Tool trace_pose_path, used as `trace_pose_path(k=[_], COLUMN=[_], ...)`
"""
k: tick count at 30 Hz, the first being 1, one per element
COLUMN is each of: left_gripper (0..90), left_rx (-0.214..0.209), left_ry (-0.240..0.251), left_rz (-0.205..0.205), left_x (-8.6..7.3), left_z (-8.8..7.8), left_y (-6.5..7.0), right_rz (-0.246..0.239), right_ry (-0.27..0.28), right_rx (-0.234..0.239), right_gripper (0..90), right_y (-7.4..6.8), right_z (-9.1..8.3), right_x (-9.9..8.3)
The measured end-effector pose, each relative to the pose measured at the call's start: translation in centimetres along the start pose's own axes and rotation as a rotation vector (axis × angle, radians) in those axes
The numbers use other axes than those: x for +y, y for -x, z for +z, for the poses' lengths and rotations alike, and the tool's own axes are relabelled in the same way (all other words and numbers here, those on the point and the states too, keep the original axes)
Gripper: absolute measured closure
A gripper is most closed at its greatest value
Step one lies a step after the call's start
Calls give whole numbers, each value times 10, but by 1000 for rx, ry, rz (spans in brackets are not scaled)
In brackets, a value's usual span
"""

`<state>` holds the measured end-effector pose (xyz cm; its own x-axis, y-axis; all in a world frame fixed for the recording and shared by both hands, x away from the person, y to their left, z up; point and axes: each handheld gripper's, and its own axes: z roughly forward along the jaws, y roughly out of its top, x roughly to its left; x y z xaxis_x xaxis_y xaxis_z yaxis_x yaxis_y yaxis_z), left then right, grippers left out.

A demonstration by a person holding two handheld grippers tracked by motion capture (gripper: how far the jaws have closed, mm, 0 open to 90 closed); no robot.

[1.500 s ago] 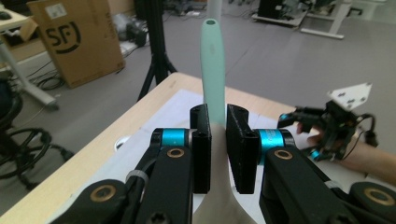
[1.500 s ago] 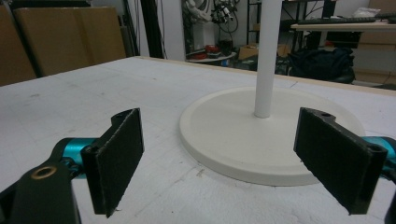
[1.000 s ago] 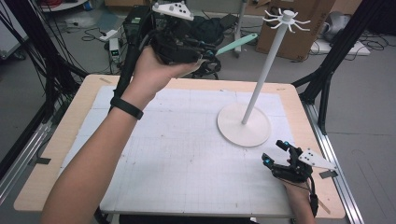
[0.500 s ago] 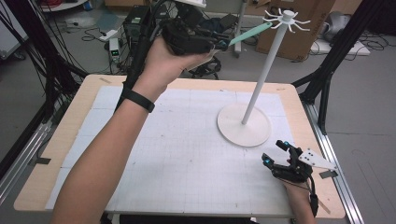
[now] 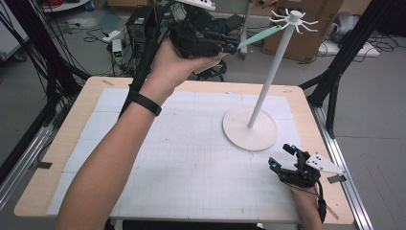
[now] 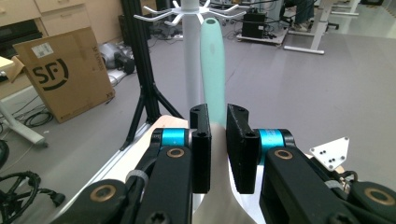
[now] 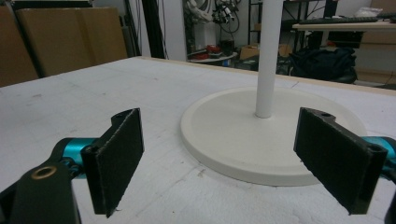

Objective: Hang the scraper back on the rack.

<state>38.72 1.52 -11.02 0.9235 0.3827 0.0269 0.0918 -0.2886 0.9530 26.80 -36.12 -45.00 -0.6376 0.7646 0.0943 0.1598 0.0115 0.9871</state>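
Left tool (image 5: pixel 225 48) clamps a mint utensil (image 6: pixel 213 65) near the stand's hooks (image 5: pixel 293 19); a misaligned handle hole may slip off. Right tool (image 5: pixel 287 165) rests wide open.

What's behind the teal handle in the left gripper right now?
Behind the teal handle rises the white stand's pole, with its hook crown just above the handle's tip. The handle's lower end is hidden between the left gripper jaws.

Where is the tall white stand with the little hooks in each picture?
High view: the white stand rises right of centre, its round base on the table, hooks at the top.
Left gripper view: its pole and hooks stand top centre, behind the mint-green handle.
Right gripper view: pole and base sit centre, between the open jaws.
Shared landmark: the white pole.
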Motion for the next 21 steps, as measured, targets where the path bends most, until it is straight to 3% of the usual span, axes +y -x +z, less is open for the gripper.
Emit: trace_pose_path(k=[21], left_gripper=[805], left_rx=[22], left_ry=[-24], left_rz=[9], left_x=[-6], left_z=[15], left_y=[-5], right_rz=[-3], right_ry=[1], right_rx=[1], right_gripper=[150], right_y=[0], right_z=[0], right_x=[0])
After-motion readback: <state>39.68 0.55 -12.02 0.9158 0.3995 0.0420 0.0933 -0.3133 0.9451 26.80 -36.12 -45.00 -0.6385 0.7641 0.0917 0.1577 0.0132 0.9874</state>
